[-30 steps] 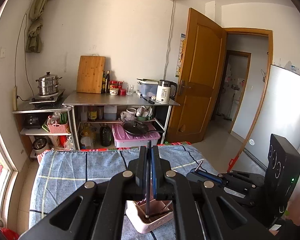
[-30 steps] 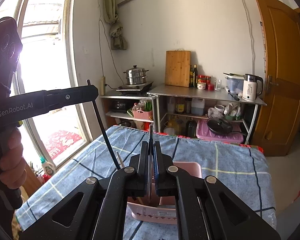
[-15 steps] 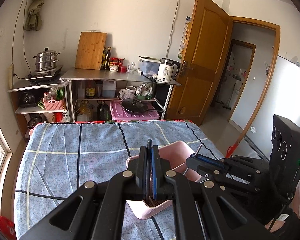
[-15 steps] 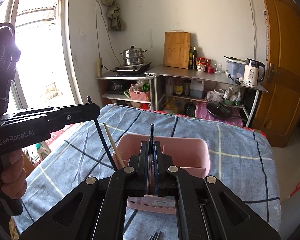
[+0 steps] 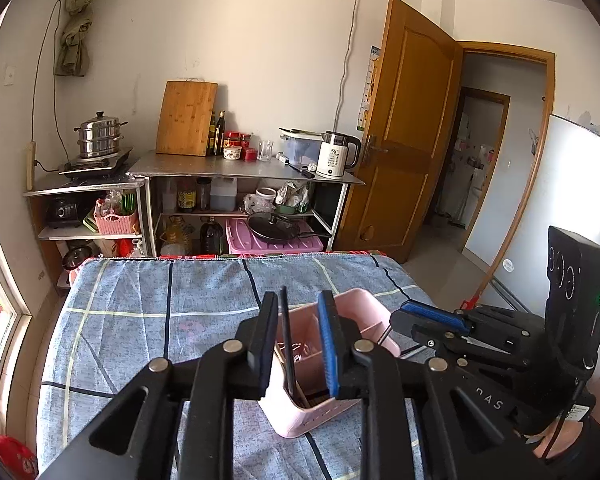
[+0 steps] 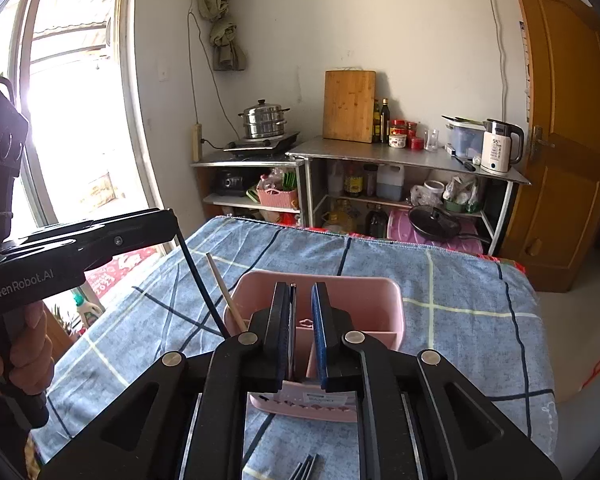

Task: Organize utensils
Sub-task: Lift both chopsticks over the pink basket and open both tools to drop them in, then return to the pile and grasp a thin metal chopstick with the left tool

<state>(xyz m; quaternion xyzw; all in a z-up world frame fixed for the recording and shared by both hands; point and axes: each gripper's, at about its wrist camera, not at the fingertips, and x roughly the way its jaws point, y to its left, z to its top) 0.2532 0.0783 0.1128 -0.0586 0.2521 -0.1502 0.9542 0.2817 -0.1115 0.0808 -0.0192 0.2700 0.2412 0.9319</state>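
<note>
A pink utensil basket [image 5: 364,312] [image 6: 364,292] with compartments stands on the blue checked cloth. My left gripper [image 5: 298,344] is open right above its near compartment; a black chopstick [image 5: 288,344] stands between the jaws, leaning on the left pad, its tip in the basket. My right gripper [image 6: 302,332] is open over the basket's near side, a thin dark utensil [image 6: 293,328] lying against its left pad. In the right wrist view the black chopstick [image 6: 200,284] and a pale wooden chopstick [image 6: 224,292] lean in the basket's left compartment.
Several dark utensils [image 6: 304,468] lie on the cloth [image 6: 460,312] in front of the basket. Beyond the table stand metal shelves [image 5: 240,168] with pots, a cutting board and a kettle. A wooden door [image 5: 404,128] stands open at the right.
Both grippers have opened from shut. The black chopstick now stands loose in the basket between the left jaws. Both grippers came lower and closer over the basket.
</note>
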